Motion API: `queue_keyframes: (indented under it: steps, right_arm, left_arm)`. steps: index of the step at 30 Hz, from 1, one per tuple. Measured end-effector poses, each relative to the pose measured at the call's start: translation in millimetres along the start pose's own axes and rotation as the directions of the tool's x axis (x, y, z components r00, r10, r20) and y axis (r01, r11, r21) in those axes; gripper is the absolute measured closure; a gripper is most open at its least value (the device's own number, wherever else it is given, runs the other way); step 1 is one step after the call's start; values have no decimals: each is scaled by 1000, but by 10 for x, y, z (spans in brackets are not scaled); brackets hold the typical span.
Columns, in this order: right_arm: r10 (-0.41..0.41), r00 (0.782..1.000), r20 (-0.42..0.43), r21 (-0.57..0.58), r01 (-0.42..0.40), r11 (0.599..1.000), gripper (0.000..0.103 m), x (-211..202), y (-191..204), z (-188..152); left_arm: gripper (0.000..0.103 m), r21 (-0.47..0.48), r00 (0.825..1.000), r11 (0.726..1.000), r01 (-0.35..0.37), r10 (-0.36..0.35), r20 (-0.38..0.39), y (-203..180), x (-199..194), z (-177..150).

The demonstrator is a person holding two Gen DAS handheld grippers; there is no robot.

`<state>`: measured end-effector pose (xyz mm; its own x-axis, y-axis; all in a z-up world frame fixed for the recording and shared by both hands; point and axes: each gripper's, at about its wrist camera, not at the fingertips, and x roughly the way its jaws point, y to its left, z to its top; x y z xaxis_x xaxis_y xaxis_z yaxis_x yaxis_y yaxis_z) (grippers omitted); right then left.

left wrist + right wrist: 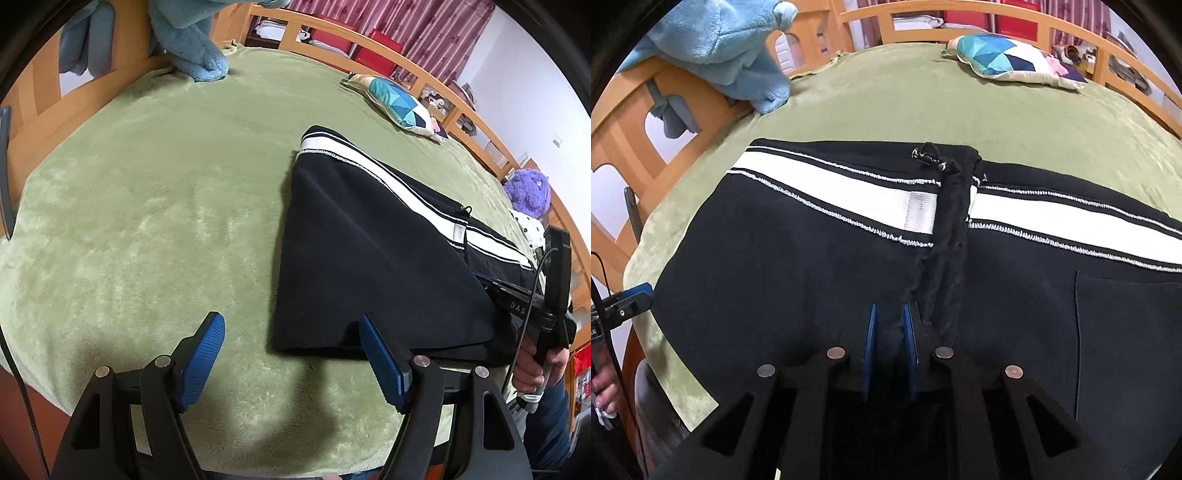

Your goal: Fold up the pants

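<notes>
1. The bed (147, 221) is the largest thing in view, covered in a green plush blanket, with a wooden rail (369, 40) along its far side and head end. To the left of the pants a broad stretch of blanket lies bare.
2. The pants (775, 277) are black with a wide white side stripe edged in white stitching. They lie flat on the right part of the bed, folded over themselves, the waistband bunched across the middle with a drawcord end on top. One straight folded edge faces the open blanket; the near hem lies close to the bed's front edge.
3. A blue plush throw (192, 40) hangs over the rail at the far left corner, well apart from the pants.
4. A patterned cushion (399, 103) lies near the far rail, beyond the pants.
5. A purple plush toy (528, 192) sits at the right end of the bed.
6. The left hand-held gripper (291, 354) hovers over the near blanket with jaws wide apart and nothing between them; its right finger overlaps the pants' near corner.
7. The right hand-held gripper (890, 332) has its blue pads nearly together, pinching a ridge of black pants fabric just below the waistband.
</notes>
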<state>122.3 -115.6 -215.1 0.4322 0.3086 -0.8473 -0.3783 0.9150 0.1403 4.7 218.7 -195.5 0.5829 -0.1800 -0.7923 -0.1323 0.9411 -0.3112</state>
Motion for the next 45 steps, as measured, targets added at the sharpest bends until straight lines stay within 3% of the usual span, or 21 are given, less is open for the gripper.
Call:
queue_keyframes:
  steps: [4,6,9,10,11,12,14,20,23,27,29,31,32,33,35,38,40,41,43,45]
  right_arm:
    - [-15,1000,-25,-16,15,1000,76,109,76,45]
    - [15,999,-30,11,-15,1000,61,157,71,78]
    - [64,998,-28,60,-62,996,50,218,53,154]
    - [57,998,-28,64,-55,996,53,231,60,163]
    - [36,999,-21,59,-35,998,76,229,64,170]
    - [29,999,-18,47,-28,999,91,224,61,176]
    - [74,997,-8,71,-74,995,97,180,19,180]
    - [122,977,173,110,-143,984,97,-356,-142,114]
    - [35,984,176,100,-53,994,95,-312,-137,93]
    - [-34,999,26,42,33,999,88,159,-38,54]
    - [-78,995,58,-7,78,997,85,54,62,37]
    - [-60,996,71,8,60,998,76,-86,55,13]
    - [-59,995,78,30,57,998,60,-152,22,-20]
    - [-70,995,75,44,66,997,51,-198,-7,-44]
    - [-108,991,74,65,103,993,51,-275,-51,-120]
    - [-170,982,79,91,163,982,51,-417,-138,-240]
    - [-176,980,88,127,164,978,51,-537,-208,-306]
    - [-185,979,89,136,172,976,51,-575,-222,-315]
    - [-220,971,91,138,207,969,51,-675,-246,-354]
    - [-253,962,102,144,238,961,51,-777,-285,-397]
  left_arm:
    - [29,-11,1000,1000,15,-15,-3,-10,16,5]
    - [29,-2,1000,1000,22,-22,1,-49,6,-2]
    - [29,8,1000,999,31,-31,3,-107,-6,-17]
    - [29,9,999,999,33,-33,3,-122,-15,-25]
    - [29,11,999,999,35,-35,4,-140,-25,-35]
    - [29,12,999,999,35,-35,6,-151,-36,-46]
    - [29,13,999,999,35,-35,10,-161,-60,-59]
    - [29,6,999,999,36,-36,24,-114,-121,-80]
    - [29,5,998,999,54,-55,24,-120,-85,-42]
    - [29,-7,997,998,69,-69,26,-165,2,50]
    - [29,-12,998,998,65,-64,27,-152,47,65]
    - [29,-16,998,998,57,-57,22,-125,122,57]
    - [29,-25,998,998,56,-56,19,-120,172,55]
    - [29,-38,997,997,73,-73,14,-93,235,45]
    - [30,-78,994,991,111,-111,-7,-38,376,33]
    - [30,-108,994,988,112,-111,14,-51,469,50]
    - [44,-113,995,988,102,-102,11,-116,512,81]
    - [45,-118,996,989,88,-88,1,-147,526,99]
    - [68,-120,998,990,69,-70,-3,-218,491,120]
    - [78,-99,998,994,56,-55,16,-303,384,150]
